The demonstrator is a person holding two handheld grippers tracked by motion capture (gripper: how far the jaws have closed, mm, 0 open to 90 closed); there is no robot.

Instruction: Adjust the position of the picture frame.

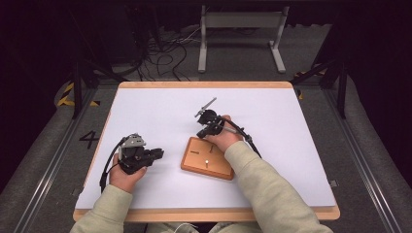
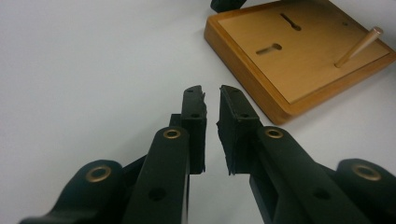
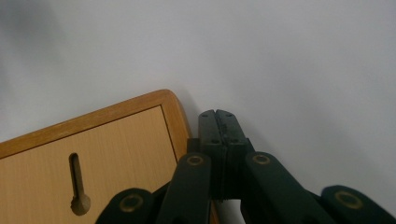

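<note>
White bench: right gripper fingers together beside wooden board; left gripper fingers slightly apart, empty.

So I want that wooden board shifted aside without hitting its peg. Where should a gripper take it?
Grip the wooden board across its raised rim at the near corner, coming in level from the left gripper side. The rim is thin enough for the jaws, and the upright peg stands far from it.
</note>
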